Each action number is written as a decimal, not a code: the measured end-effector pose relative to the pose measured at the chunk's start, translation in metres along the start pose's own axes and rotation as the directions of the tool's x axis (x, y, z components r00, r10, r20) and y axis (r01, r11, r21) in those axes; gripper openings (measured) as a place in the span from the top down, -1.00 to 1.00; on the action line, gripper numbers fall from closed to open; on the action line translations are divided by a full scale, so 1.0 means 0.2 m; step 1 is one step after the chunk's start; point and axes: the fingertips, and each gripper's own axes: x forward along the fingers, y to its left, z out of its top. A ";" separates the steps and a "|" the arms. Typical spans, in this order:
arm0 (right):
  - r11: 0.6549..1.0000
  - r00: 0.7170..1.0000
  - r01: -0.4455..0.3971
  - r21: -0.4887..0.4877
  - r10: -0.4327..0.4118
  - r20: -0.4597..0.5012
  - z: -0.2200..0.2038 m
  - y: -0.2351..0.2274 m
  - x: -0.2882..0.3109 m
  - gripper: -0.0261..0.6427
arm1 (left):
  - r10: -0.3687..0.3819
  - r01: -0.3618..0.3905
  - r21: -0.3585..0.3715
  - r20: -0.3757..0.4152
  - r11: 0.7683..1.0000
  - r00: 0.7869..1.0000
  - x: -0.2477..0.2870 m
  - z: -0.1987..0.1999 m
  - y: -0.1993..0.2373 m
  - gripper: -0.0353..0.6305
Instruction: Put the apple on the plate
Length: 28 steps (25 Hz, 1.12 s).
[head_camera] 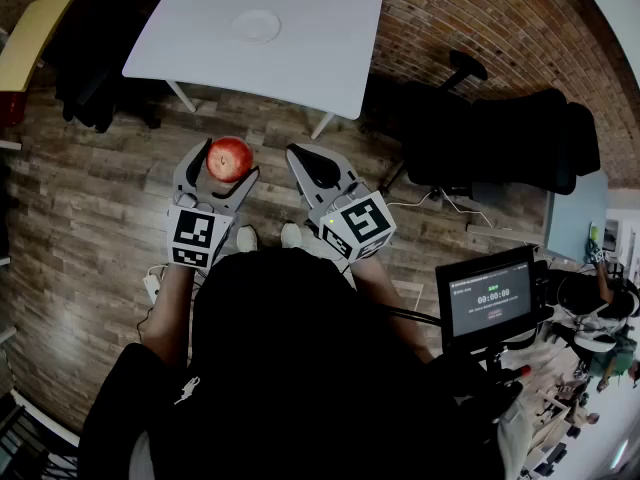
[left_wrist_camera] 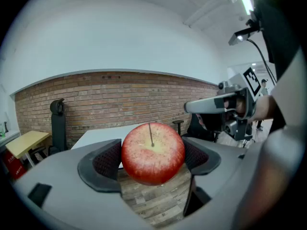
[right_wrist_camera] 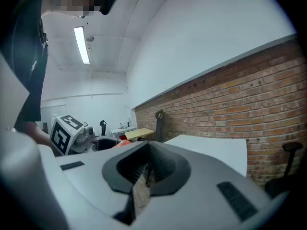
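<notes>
We log the white table [head_camera: 300, 53] well ahead of both tools, the left gripper [head_camera: 222, 164] spread wide and clamped on the red apple [head_camera: 230, 158], the right gripper [head_camera: 310, 160] just beside it with its jaws together and empty, and the plate [head_camera: 256, 25] far beyond the apple-bearing jaws.

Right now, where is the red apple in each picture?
Head view: apple left of centre, gripped in the left tongs, below the white table.
Left gripper view: apple in the centre, with the table behind it.
Right gripper view: only a red sliver at left, probably the apple; table at right.
Shared landmark: the white table.
</notes>
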 end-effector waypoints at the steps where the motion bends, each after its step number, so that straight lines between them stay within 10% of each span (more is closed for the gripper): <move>1: 1.000 1.000 0.002 -0.001 -0.002 0.000 0.01 0.00 0.00 0.91 | -0.003 0.003 0.000 0.000 1.000 1.000 0.00 0.00 0.00 -0.31; 28: 0.999 0.999 0.049 0.018 -0.049 -0.014 0.09 0.00 0.08 0.91 | -0.062 0.062 -0.006 0.005 0.998 0.998 0.02 0.05 0.10 -0.31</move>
